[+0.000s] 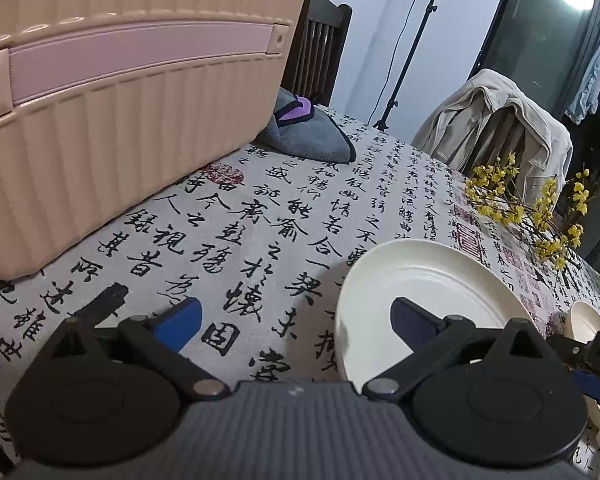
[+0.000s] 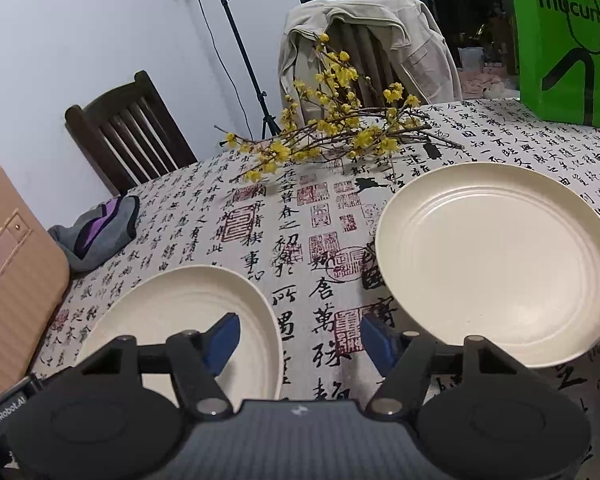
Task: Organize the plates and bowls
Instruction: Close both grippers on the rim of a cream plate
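Two cream plates lie on the calligraphy-print tablecloth. In the right wrist view the left plate (image 2: 188,312) sits under my left finger and the larger-looking right plate (image 2: 500,260) lies ahead to the right. My right gripper (image 2: 298,344) is open and empty, above the cloth between the two plates. In the left wrist view my left gripper (image 1: 296,320) is open and empty, its right finger over the near plate (image 1: 428,288). The edge of the second plate (image 1: 588,320) shows at far right. No bowl is in view.
A pink ribbed suitcase (image 1: 100,120) stands on the table at left, with a grey and purple cloth (image 1: 304,132) behind it. Yellow flower branches (image 2: 332,128) lie at the back. A green bag (image 2: 568,40) stands at back right. Chairs (image 2: 128,128) line the far edge.
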Motion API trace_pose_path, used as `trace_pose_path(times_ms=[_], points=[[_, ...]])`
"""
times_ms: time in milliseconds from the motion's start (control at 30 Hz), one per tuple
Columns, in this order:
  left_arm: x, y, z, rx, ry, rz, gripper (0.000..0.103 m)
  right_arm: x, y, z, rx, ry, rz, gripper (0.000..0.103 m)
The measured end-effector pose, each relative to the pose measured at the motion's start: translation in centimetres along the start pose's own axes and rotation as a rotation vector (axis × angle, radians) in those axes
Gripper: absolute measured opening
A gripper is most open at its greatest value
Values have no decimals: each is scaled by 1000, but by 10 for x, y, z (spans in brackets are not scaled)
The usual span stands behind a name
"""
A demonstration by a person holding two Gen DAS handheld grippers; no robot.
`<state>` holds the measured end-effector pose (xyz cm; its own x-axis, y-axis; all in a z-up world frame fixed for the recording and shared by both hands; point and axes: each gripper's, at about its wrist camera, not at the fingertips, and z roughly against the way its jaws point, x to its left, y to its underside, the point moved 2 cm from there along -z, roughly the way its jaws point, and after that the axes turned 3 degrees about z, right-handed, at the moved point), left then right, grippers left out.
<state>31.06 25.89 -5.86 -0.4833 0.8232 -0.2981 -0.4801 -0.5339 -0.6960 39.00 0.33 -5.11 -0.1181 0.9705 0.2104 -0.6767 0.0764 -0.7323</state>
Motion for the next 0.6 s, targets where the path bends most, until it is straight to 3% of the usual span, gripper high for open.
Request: trace_pose_path(times_ms=[133,267,600], points=[[-3,2,0,-3,20,-1,102,1,2,-5,2,8,18,61],[-6,4,-2,-6,23,-9,98,-1,5,-9,5,-14,9,47],[-9,6,-6,-2,37,-16,88,-2,7,-13,5,-41,-5,33]])
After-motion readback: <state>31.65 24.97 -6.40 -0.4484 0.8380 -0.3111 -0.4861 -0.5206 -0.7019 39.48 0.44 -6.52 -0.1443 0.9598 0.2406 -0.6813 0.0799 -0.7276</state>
